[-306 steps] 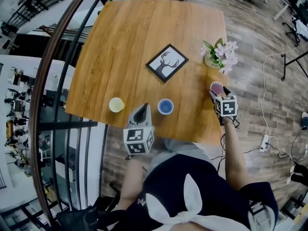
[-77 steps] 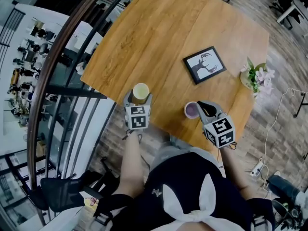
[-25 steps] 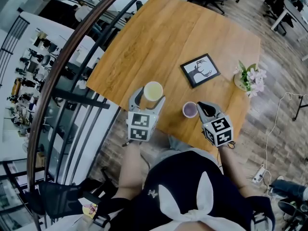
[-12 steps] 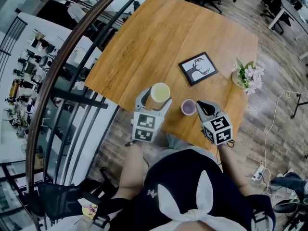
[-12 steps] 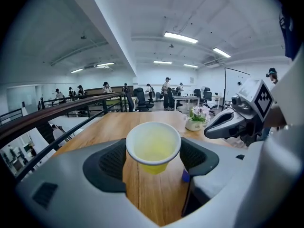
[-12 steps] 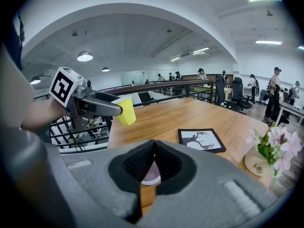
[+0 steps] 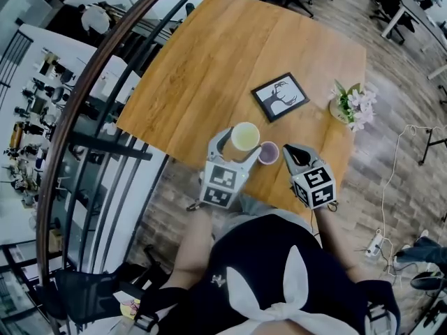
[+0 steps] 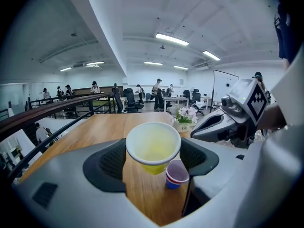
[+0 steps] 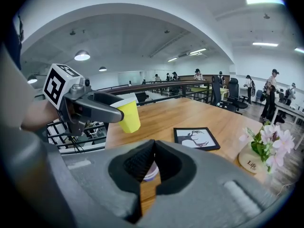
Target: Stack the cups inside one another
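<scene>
The last step looks to be in hand: the left gripper (image 7: 236,146) is clamped on the yellow cup (image 7: 245,136), pads on either side of its wall, and holds it upright in the air, clear of the bench (image 7: 209,68). Just beside it, nearer the right gripper, stands the purple cup (image 7: 268,152), which already sits inside the blue cup (image 8: 173,184). So 2 of the 3 cups are nested and only the yellow one is left to place.

The right gripper (image 7: 288,151) has its jaws pressed together with nothing between them. It rests low, close to the stack, and the purple cup shows just beyond its tips.

By my reading, the next move calls for bringing the yellow cup squarely over the purple cup's mouth, keeping it level, lowering it until it seats, and only then easing the jaws apart. A tilted or off-centre descent could tip the light stack, which stands near the bench's front edge.

The bench is warm, smooth wood. It also carries a black-framed deer picture (image 7: 279,96) and a small pot of pale flowers (image 7: 347,105), both well apart from the cups. A dark curved railing (image 7: 105,82) runs along its left side, and beyond lies an open office with plank flooring (image 7: 391,82), chairs and ceiling strip lights
</scene>
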`<state>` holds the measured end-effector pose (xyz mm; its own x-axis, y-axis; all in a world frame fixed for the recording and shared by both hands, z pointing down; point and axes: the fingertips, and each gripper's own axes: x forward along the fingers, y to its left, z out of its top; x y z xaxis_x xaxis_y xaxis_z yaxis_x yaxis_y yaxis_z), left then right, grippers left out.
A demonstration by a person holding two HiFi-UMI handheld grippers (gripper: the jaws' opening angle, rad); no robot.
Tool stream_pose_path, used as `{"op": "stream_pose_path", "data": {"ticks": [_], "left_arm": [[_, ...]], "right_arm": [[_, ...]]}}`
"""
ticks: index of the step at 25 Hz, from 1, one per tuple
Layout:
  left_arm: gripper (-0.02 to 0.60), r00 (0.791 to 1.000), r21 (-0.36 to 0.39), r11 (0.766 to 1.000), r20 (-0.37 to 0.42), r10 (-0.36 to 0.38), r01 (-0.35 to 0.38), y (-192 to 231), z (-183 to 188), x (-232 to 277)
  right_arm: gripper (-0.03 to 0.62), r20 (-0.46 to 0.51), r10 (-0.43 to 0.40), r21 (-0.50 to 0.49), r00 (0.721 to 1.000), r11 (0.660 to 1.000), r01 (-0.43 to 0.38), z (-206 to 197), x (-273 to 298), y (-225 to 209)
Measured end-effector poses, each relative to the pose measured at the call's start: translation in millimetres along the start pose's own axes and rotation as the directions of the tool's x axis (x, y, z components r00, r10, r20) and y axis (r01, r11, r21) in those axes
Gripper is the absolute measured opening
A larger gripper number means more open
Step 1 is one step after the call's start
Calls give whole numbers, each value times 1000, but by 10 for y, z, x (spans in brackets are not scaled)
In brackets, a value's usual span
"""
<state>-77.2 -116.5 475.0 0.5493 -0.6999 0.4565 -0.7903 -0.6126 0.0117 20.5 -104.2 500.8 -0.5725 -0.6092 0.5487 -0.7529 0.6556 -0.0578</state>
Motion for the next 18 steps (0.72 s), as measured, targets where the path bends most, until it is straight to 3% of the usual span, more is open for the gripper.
{"op": "stream_pose_path", "data": {"ticks": [11,18], "left_arm": [[367,992,86,988,-16,-126,127,-543,80,210],[367,986,88,983,-49,-157,161,-727,-17,294]], "right_arm": [[-2,10,-34,24,999,999,33,-86,-97,-120],[-2,11,-46,35,999,998,45,-127,-167,-176]]}}
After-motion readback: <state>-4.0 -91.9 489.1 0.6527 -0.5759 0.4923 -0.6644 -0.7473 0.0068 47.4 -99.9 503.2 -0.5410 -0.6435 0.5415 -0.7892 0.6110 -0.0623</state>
